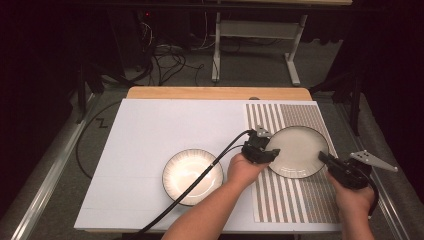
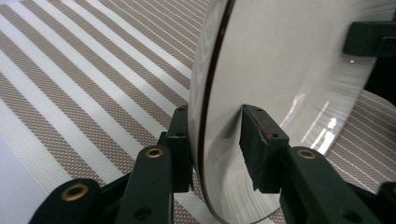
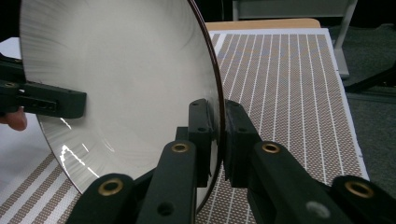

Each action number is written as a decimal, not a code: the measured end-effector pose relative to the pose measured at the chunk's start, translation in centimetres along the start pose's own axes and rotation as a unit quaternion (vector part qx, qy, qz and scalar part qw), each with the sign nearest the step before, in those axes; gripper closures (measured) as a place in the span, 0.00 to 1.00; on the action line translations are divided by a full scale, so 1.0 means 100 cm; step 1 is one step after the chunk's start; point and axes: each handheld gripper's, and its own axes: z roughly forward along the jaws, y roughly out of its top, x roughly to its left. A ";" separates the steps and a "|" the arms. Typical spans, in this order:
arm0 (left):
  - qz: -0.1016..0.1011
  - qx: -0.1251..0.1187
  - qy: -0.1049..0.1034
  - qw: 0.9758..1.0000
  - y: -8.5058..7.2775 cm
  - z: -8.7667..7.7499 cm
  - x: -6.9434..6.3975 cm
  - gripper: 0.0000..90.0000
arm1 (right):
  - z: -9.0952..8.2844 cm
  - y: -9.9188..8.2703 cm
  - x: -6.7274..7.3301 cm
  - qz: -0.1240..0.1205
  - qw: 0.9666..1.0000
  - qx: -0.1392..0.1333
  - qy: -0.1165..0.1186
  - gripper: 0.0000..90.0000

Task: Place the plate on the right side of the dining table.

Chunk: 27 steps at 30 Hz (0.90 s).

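The plate above the striped mat was clamped at its right rim by the right gripper; the left gripper straddled the left rim, its jaws slack.

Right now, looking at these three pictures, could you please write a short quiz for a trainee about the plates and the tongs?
1. True or false: the right tongs clamp the rim of the raised plate.
2. How many plates are on the table?
3. What lies under the raised plate? A) bare white board B) striped mat C) wooden edge

Key: 1. True. 2. Two; the other plate lies on the white board. 3. B.
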 end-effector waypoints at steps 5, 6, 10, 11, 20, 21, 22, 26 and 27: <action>-0.002 0.001 0.006 1.000 0.004 -0.004 0.002 0.56 | 0.000 0.000 0.001 0.000 1.000 -0.003 0.004 0.97; 0.003 0.000 0.012 1.000 0.004 -0.006 0.003 0.54 | 0.000 0.000 0.000 0.000 1.000 -0.004 0.006 0.97; 0.010 -0.013 0.021 1.000 0.004 -0.018 0.005 0.45 | 0.002 0.000 0.000 0.001 1.000 0.000 0.000 0.96; 0.012 -0.017 0.021 1.000 0.004 -0.022 0.006 0.43 | 0.002 0.000 -0.001 0.002 1.000 0.001 0.001 0.96; 0.031 -0.045 0.006 0.998 -0.011 -0.066 0.013 0.35 | 0.007 0.003 0.001 -0.004 1.000 0.008 -0.007 0.95; 0.032 -0.047 0.005 0.998 -0.013 -0.071 0.015 0.35 | 0.008 0.004 0.000 -0.004 1.000 0.008 -0.008 0.95; 0.032 -0.047 0.005 0.998 -0.015 -0.076 0.016 0.35 | 0.009 0.004 0.000 -0.002 1.000 0.011 -0.009 0.95; 0.031 -0.060 0.005 0.998 -0.023 -0.097 0.022 0.33 | 0.012 0.005 0.000 0.001 1.000 0.017 -0.014 0.94; 0.033 -0.065 0.006 0.997 -0.024 -0.103 0.023 0.32 | 0.012 0.006 0.000 0.002 1.000 0.018 -0.014 0.94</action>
